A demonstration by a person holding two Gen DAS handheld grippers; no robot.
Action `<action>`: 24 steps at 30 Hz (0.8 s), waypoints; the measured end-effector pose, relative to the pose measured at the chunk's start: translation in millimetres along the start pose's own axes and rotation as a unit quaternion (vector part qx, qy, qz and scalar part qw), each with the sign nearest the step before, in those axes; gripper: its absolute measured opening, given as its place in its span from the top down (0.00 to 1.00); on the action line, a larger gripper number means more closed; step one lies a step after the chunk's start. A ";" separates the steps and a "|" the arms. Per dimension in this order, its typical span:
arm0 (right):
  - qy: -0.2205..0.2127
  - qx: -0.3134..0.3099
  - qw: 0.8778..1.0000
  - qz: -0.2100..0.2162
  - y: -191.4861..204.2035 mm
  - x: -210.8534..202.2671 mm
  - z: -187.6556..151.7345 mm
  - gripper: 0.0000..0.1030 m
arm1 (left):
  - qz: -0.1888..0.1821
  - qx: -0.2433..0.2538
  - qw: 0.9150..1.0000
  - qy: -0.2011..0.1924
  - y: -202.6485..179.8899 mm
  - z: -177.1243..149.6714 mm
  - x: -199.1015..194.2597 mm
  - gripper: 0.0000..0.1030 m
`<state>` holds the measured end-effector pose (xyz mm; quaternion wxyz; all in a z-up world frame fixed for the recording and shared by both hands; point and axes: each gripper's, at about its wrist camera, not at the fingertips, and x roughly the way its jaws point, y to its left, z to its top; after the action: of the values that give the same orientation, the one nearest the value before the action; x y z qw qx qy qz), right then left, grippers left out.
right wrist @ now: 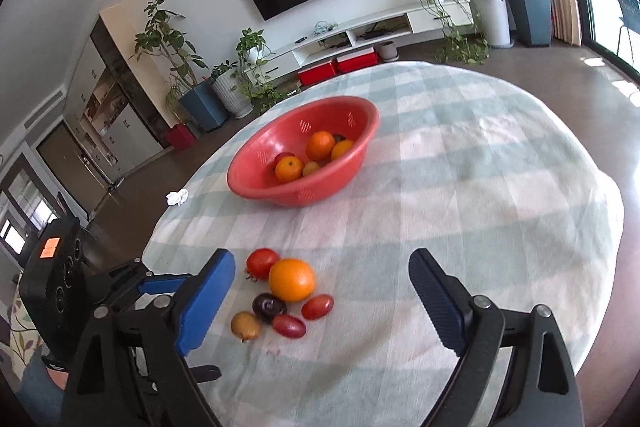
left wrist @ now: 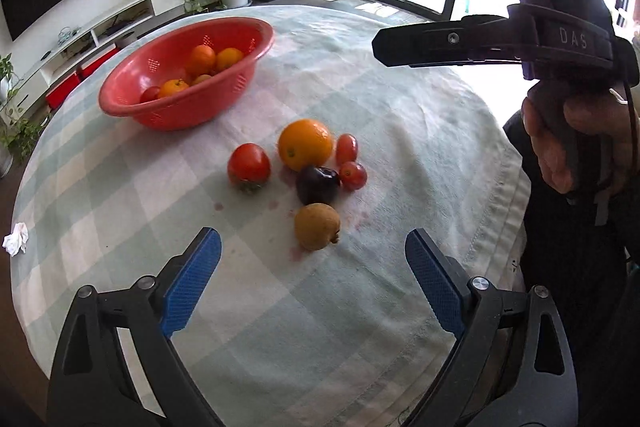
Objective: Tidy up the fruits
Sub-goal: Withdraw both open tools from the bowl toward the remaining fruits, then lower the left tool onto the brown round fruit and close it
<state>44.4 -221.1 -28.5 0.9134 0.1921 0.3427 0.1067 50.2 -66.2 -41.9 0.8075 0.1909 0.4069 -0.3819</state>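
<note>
A round table covered with a pale green-and-white checked cloth [left wrist: 400, 115] carries the fruit. A red perforated basket [left wrist: 168, 107] stands toward the table's far edge, holding several oranges [left wrist: 202, 59] and at least one small red fruit.

Nearer the table's middle, well apart from the basket, six loose fruits lie in a tight cluster on the cloth. A large orange [left wrist: 305, 144] sits at the far side of the cluster, with a red tomato [left wrist: 249, 166] just beside it. A dark plum [left wrist: 317, 184] touches the orange's near side. Two small red tomatoes [left wrist: 346, 148] lie next to the orange and plum, one behind the other. A brown-yellow fruit [left wrist: 317, 227] lies closest to the near edge.

The left gripper [left wrist: 313, 255] hovers over the cloth at the near edge, its blue-padded jaws spread wide with nothing between them; the brown-yellow fruit lies just beyond its fingertips. The right gripper [right wrist: 322, 275] is likewise wide apart and empty, hanging above the cluster. A person's hand [left wrist: 576, 143] grasps its handle. A crumpled white tissue [right wrist: 177, 197] rests at the table's edge, near the basket.
</note>
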 end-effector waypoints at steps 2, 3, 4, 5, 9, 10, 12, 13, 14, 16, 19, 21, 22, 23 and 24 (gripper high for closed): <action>0.001 0.002 1.000 0.000 -0.1 1.4 -5.0 0.12 | -0.009 0.000 1.000 0.002 -3.8 1.0 3.6 0.09; 0.000 0.001 1.000 0.000 1.4 1.1 -6.4 0.12 | -0.014 -0.001 1.000 0.000 -3.8 2.3 3.7 0.09; -0.005 0.001 1.000 0.000 1.8 -0.4 -7.3 0.12 | -0.016 -0.002 1.000 -0.001 -4.0 3.5 3.8 0.09; -0.009 0.000 1.000 0.002 1.8 -1.7 -7.9 0.12 | -0.016 -0.004 1.000 -0.001 -3.2 4.6 4.1 0.14; -0.015 0.011 1.000 0.005 -4.0 -4.8 -10.5 0.12 | -0.017 -0.015 1.000 0.013 8.9 8.5 11.0 0.35; -0.016 0.015 1.000 0.006 -5.8 -4.6 -10.9 0.12 | -0.016 -0.016 1.000 0.019 12.0 9.0 13.9 0.38; -0.017 0.018 1.000 0.008 -8.2 -5.5 -9.2 0.12 | -0.017 -0.015 0.999 0.024 15.0 8.7 14.7 0.44; -0.018 0.017 1.000 0.008 -8.3 -5.6 -9.0 0.12 | -0.021 -0.014 0.999 0.026 15.7 8.9 16.4 0.45; -0.019 0.016 1.000 0.008 -8.1 -5.5 -9.0 0.12 | -0.024 -0.013 0.999 0.027 15.4 8.8 17.8 0.49; -0.019 0.013 1.000 0.008 -7.8 -4.3 -9.0 0.14 | -0.027 -0.010 0.999 0.032 13.8 9.6 21.5 0.55; -0.015 0.009 1.000 0.006 -7.3 -2.6 -9.8 0.17 | -0.027 -0.007 0.999 0.036 12.9 11.1 26.7 0.57; -0.015 0.007 1.000 0.006 -7.1 -2.9 -10.5 0.18 | -0.030 -0.005 0.999 0.036 11.5 12.4 28.1 0.57; -0.016 0.006 1.000 0.006 -6.9 -3.6 -11.0 0.19 | -0.031 -0.004 0.999 0.036 10.8 12.9 28.8 0.59; -0.015 0.005 1.000 0.006 -6.7 -3.6 -11.2 0.19 | -0.031 -0.003 0.999 0.037 10.4 12.9 29.3 0.65; -0.014 0.004 1.000 0.006 -6.5 -3.5 -11.1 0.20 | -0.028 -0.003 0.999 0.040 10.1 13.2 30.9 0.68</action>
<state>34.8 -225.0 -36.9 0.9167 0.1994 0.3292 0.1078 76.3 -82.2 -58.9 0.7800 0.1920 0.4452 -0.3956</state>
